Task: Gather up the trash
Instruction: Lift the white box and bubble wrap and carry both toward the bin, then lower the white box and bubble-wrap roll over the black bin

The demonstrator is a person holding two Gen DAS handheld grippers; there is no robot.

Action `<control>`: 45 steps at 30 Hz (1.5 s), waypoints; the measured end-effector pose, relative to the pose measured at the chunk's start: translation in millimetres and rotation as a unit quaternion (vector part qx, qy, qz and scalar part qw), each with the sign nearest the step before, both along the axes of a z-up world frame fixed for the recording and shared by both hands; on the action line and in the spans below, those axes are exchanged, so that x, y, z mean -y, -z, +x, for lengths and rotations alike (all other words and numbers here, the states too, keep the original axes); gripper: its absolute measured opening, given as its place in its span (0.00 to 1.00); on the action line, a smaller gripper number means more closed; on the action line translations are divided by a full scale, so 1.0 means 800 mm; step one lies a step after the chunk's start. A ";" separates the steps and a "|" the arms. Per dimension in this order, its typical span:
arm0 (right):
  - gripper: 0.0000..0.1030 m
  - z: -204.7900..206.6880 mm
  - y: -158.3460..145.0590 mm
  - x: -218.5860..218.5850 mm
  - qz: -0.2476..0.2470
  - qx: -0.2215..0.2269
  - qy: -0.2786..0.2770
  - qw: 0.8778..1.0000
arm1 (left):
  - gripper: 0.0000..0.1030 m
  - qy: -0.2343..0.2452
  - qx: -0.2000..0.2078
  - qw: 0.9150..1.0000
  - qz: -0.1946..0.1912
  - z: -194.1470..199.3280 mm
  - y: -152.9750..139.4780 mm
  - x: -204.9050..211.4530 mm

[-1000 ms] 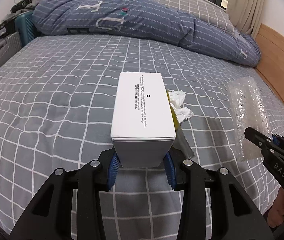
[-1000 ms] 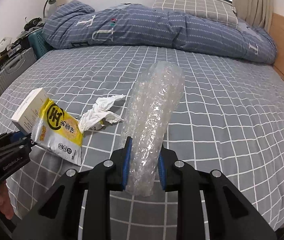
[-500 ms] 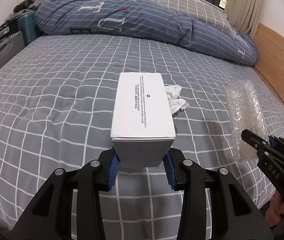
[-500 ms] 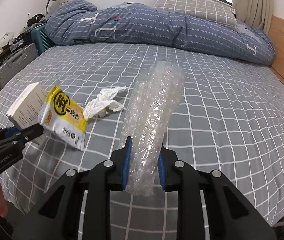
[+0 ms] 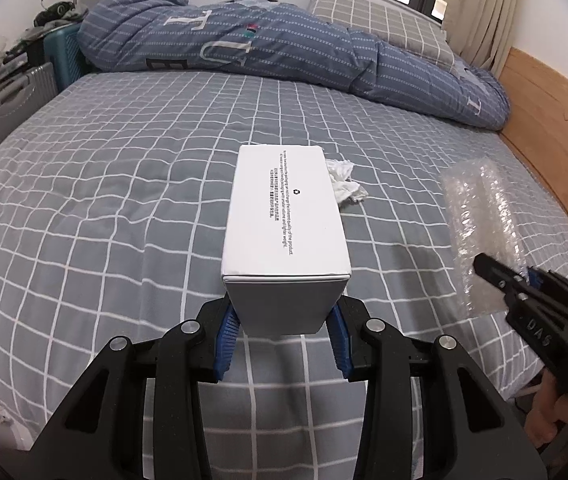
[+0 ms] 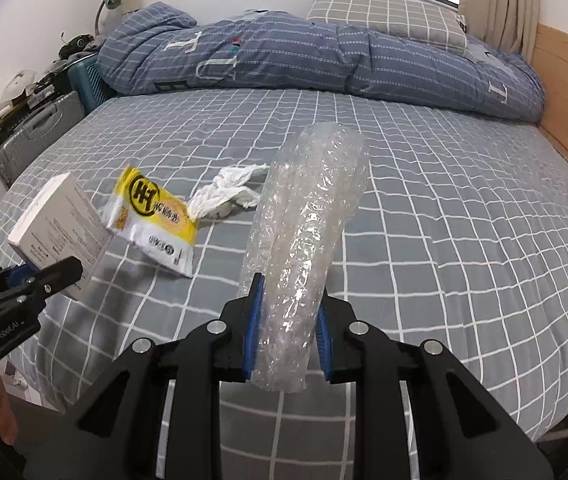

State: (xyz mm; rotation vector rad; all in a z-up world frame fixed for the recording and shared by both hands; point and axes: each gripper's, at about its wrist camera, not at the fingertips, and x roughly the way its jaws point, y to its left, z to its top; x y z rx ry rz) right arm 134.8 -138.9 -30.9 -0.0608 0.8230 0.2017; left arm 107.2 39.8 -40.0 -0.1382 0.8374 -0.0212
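Left tool clamped on white box, right tool on bubble wrap, both above bed. Risk: soft wrap slipping free; yellow packet, tissue left behind.

The bed lay open across its middle and toward the wooden right edge, giving a gripper a free path. Near the left edge a yellow wrapper and a crumpled tissue lay just beside each other. A bunched duvet blocked the far edge.
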 end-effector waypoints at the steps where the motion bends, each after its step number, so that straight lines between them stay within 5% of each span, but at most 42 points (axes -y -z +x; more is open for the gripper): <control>1: 0.22 -0.004 0.001 -0.001 -0.002 0.000 -0.001 1.000 | 0.37 0.001 0.001 1.000 -0.001 -0.004 -0.001 0.000; 45: 0.22 -0.198 -0.015 0.004 0.019 -0.005 -0.051 0.999 | 0.37 0.016 -0.008 1.000 0.002 -0.178 0.003 0.037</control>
